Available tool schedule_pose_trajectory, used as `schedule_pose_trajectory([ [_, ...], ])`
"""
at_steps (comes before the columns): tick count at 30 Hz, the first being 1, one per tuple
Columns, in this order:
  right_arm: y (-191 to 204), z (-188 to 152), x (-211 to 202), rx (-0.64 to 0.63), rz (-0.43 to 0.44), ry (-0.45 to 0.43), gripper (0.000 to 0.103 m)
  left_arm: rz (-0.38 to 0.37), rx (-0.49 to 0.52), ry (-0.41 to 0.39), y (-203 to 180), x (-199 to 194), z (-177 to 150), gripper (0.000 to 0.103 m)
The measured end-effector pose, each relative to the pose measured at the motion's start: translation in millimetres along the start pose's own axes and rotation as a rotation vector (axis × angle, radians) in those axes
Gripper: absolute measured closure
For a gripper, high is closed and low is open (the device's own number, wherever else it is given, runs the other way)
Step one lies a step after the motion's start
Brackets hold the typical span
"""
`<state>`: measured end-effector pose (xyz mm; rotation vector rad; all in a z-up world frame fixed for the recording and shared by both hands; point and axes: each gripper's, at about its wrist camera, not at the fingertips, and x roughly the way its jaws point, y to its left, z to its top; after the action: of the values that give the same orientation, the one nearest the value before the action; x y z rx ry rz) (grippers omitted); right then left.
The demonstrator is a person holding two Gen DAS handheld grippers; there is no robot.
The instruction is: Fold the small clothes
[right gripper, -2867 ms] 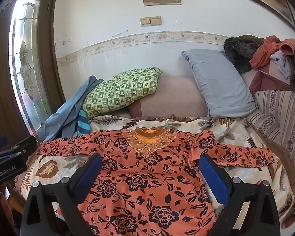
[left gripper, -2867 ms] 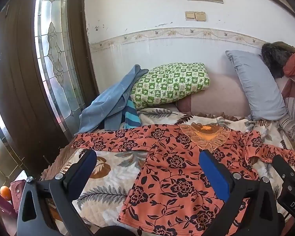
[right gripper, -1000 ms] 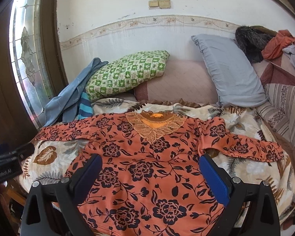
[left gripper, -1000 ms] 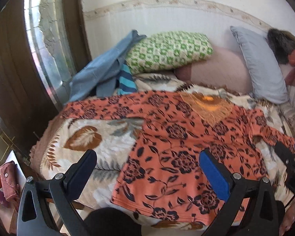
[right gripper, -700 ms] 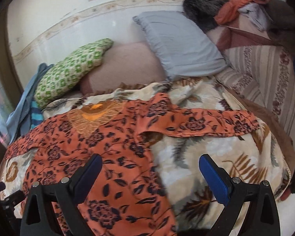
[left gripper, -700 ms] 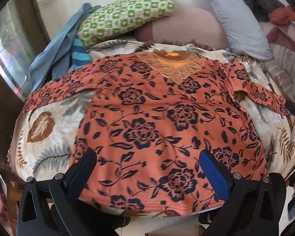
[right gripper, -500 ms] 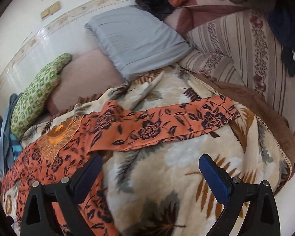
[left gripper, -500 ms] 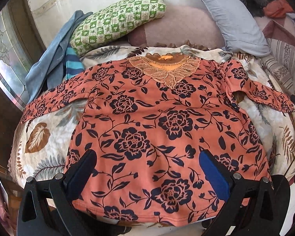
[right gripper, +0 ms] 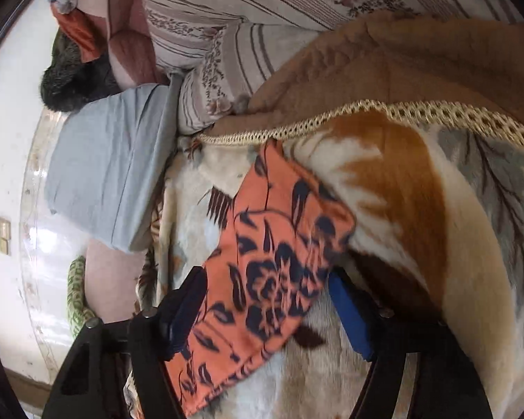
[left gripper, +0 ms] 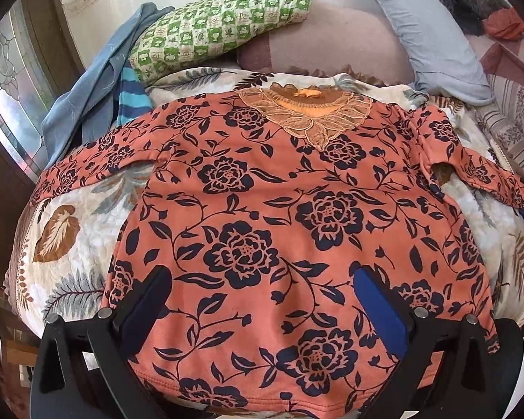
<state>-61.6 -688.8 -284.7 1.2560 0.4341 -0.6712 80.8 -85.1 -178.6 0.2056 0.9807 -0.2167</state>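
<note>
Right sleeve end lies between the closing right tongs

The orange floral top (left gripper: 262, 216) is spread flat on the leaf-print blanket (left gripper: 70, 237), its neck toward the pillows and its hem at the near edge of the bed. Its right sleeve (right gripper: 279, 244) runs out toward the right edge of the blanket, and its long axis passes straight through the right gripper (right gripper: 269, 314), whose jaws are closing with the cuff end between them but the pads do not press it yet. The left gripper (left gripper: 262, 300) hangs wide open above the hem and holds nothing, so the right hand is the nearer one for folding the sleeve inward
</note>
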Motion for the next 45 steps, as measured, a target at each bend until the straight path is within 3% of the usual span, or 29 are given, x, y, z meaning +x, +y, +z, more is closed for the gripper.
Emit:
schedule_pose_trajectory([
  [2, 5, 6, 10, -0.009, 0.0, -0.005, 0.041, 0.0, -0.003, 0.001, -1, 2, 3, 0.0],
  [4, 3, 10, 25, 0.005, -0.009, 0.024, 0.083, -0.007, -0.005, 0.004, -2, 3, 5, 0.0],
  [7, -2, 11, 28, 0.064, 0.008, 0.014, 0.093, -0.019, -0.001, 0.003, -3, 3, 5, 0.0],
  [11, 37, -3, 3, -0.075, 0.071, -0.046, 0.095, -0.031, -0.012, 0.009, 2, 5, 4, 0.0],
  [16, 122, -35, -21, -0.167, 0.288, 0.001, 0.095, -0.064, -0.067, -0.004, 21, 1, -1, 0.0],
  [19, 189, -73, -32, -0.282, 0.374, 0.027, 0.095, -0.071, -0.103, -0.013, 38, -3, -5, 0.0],
  [26, 320, -204, -25, -0.451, 0.521, 0.153, 0.095, -0.049, -0.194, -0.045, 90, -12, -17, 0.0],
  [30, 369, -295, -8, -0.541, 0.548, 0.247, 0.095, -0.045, -0.251, -0.041, 122, -13, -28, 0.0],
  [33, 395, -364, 7, -0.643, 0.511, 0.27, 0.095, -0.04, -0.293, -0.035, 145, -13, -37, 0.0],
  [36, 410, -428, 26, -0.749, 0.423, 0.285, 0.091, -0.035, -0.341, -0.031, 167, -14, -46, 0.0],
  [39, 408, -476, 64, -0.746, 0.341, 0.436, 0.084, -0.029, -0.394, -0.024, 187, -13, -57, 0.0],
  [41, 404, -502, 78, -0.725, 0.343, 0.53, 0.08, -0.026, -0.427, -0.013, 198, -11, -62, 0.0],
  [42, 404, -514, 81, -0.728, 0.37, 0.566, 0.073, -0.024, -0.441, -0.01, 203, -11, -64, 0.0],
  [45, 406, -534, 68, -0.823, 0.439, 0.579, 0.025, -0.005, -0.47, -0.029, 213, -14, -66, 0.0],
])
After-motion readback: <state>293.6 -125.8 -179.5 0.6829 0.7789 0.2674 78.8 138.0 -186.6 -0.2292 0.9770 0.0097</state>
